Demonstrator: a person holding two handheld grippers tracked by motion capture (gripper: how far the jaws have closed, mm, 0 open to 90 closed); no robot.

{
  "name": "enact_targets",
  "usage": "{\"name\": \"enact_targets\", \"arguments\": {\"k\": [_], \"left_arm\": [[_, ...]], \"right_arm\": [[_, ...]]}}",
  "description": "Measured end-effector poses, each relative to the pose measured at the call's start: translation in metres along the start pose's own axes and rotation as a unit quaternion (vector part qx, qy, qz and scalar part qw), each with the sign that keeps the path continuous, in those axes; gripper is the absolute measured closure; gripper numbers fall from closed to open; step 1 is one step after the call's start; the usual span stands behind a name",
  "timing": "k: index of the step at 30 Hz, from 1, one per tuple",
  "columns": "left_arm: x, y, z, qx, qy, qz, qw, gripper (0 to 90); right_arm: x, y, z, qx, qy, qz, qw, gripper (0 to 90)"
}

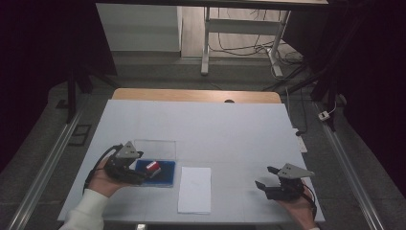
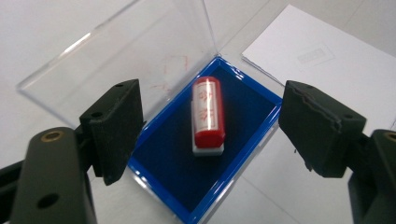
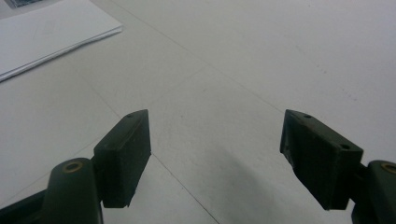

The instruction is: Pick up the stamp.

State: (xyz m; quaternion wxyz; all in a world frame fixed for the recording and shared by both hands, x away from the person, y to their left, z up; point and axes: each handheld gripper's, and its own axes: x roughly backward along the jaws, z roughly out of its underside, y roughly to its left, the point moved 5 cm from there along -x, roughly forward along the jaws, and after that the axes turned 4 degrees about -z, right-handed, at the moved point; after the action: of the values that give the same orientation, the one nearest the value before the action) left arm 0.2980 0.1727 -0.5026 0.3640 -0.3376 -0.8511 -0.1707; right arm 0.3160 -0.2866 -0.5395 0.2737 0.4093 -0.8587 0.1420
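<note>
The red seal stamp (image 2: 208, 113) lies inside the blue-lined case (image 2: 252, 100), lid open at 11 o'clock. Left gripper (image 2: 210, 126) straddles it, jaws apart; right gripper (image 3: 215, 154) gapes, empty. The rounded, probably slick stamp could roll away under an off-centre squeeze.

Unreadable red characters on stamp (image 2: 208, 114)

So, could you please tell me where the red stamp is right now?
The red stamp lies on the blue pad of the open case, at the table's left side in the high view, between the left hand-held gripper's open jaws, left of the paper.
</note>
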Motion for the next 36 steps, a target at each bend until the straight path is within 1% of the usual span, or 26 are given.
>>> {"name": "enact_targets", "arguments": {"k": [1, 2, 3, 5, 9, 10, 11, 12, 13, 14, 15, 16, 18, 19, 22, 23, 24, 26, 27, 30, 36], "left_arm": [[0.0, 0.0, 0.0, 0.0, 0.0, 0.0, 1.0, 23.7], [-0.006, -0.001, -0.001, -0.001, 0.013, 0.0, 0.9999, 24.6], [-0.008, -0.002, -0.002, -0.004, 0.02, 0.0, 0.9998, 25.1], [-0.01, -0.002, -0.002, -0.004, 0.024, 0.0, 0.9997, 25.9], [-0.017, -0.003, -0.004, -0.003, 0.039, 0.001, 0.9992, 34.3], [-0.02, -0.002, -0.005, 0.0, 0.046, 0.005, 0.9989, 36.5], [-0.02, -0.002, -0.005, 0.0, 0.046, 0.005, 0.9989, 38.2], [-0.023, -0.003, -0.006, 0.002, 0.051, 0.009, 0.9986, 39.8], [-0.023, -0.003, -0.006, 0.002, 0.051, 0.009, 0.9986, 41.3], [-0.024, -0.003, -0.006, 0.0, 0.055, 0.011, 0.9984, 41.3], [-0.025, -0.003, -0.006, 0.002, 0.057, 0.011, 0.9983, 43.1], [-0.026, -0.003, -0.006, 0.002, 0.061, 0.011, 0.9981, 45.2], [-0.028, -0.002, -0.006, 0.005, 0.066, 0.009, 0.9977, 46.2], [-0.029, -0.002, -0.006, 0.005, 0.068, 0.008, 0.9976, 47.1], [-0.029, -0.001, -0.005, 0.004, 0.07, 0.007, 0.9975, 51.7], [-0.029, -0.001, -0.005, 0.003, 0.07, 0.007, 0.9975, 51.7], [-0.03, -0.001, -0.005, 0.004, 0.07, 0.008, 0.9975, 54.2], [-0.03, 0.0, -0.004, 0.005, 0.072, 0.007, 0.9974, 56.1], [-0.03, 0.0, -0.004, 0.005, 0.074, 0.006, 0.9972, 56.9], [-0.03, 0.001, -0.003, 0.005, 0.076, 0.002, 0.9971, 58.6], [-0.03, 0.002, -0.003, 0.006, 0.078, 0.0, 0.997, 61.2]], "right_arm": [[0.0, 0.0, 0.0, 0.001, 0.001, 0.0, 1.0, 24.5], [0.0, 0.0, 0.0, 0.001, 0.001, 0.0, 1.0, 24.6], [0.0, 0.0, 0.001, 0.003, 0.004, 0.001, 1.0, 24.6], [0.0, 0.0, 0.001, 0.002, 0.004, 0.001, 1.0, 24.6], [0.0, 0.0, 0.001, 0.002, 0.006, 0.001, 1.0, 24.6], [0.0, 0.0, 0.002, 0.002, 0.006, 0.001, 1.0, 24.6], [0.0, 0.0, 0.002, 0.002, 0.006, 0.001, 1.0, 24.6], [0.0, 0.0, 0.002, 0.002, 0.008, 0.0, 1.0, 24.6], [0.0, 0.0, 0.002, 0.002, 0.008, 0.0, 1.0, 24.6], [-0.001, 0.0, 0.002, 0.002, 0.008, 0.005, 1.0, 24.6], [-0.001, 0.0, 0.002, 0.001, 0.007, 0.001, 1.0, 24.6], [-0.001, 0.0, 0.002, 0.002, 0.007, 0.002, 1.0, 24.6], [-0.001, 0.0, 0.002, 0.001, 0.007, 0.001, 1.0, 24.6], [0.0, 0.0, 0.003, 0.002, 0.009, 0.005, 1.0, 24.7], [0.0, 0.0, 0.003, 0.001, 0.011, 0.004, 0.9999, 24.6], [0.0, 0.0, 0.003, 0.001, 0.011, 0.004, 0.9999, 24.6], [0.0, -0.001, 0.003, 0.001, 0.011, 0.008, 0.9999, 24.6], [0.001, -0.001, 0.003, 0.0, 0.01, 0.009, 0.9999, 24.7], [0.001, -0.002, 0.003, -0.001, 0.007, 0.005, 1.0, 24.7], [0.002, -0.003, 0.004, -0.001, 0.009, 0.011, 0.9999, 24.7], [0.003, -0.003, 0.004, -0.001, 0.008, 0.01, 0.9999, 24.6]]}}
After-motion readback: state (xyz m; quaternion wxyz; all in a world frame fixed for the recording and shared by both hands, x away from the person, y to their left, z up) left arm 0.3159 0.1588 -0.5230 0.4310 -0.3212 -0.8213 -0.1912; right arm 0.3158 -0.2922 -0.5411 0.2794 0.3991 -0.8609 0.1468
